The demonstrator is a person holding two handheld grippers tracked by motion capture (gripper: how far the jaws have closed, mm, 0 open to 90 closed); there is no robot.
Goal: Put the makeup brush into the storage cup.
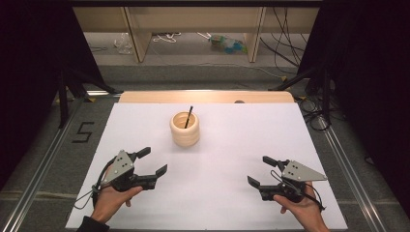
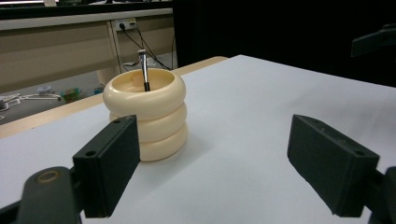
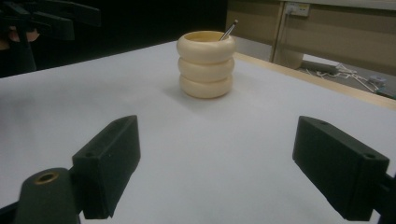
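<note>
Flanking the cream holder (image 1: 184, 129), left gripper (image 1: 153, 162) and right gripper (image 1: 262, 171) gape empty.

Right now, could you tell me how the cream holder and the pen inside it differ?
The holder is cream, wide and ribbed in three rings; the pen is dark and thin. The holder stands upright on the table, while the pen leans against its rim. Neither is touched by a hand-held gripper.

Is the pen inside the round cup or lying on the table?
Inside. The pen leans in the cream ringed cup, its top poking above the rim; the cup stands upright on the white table.
</note>
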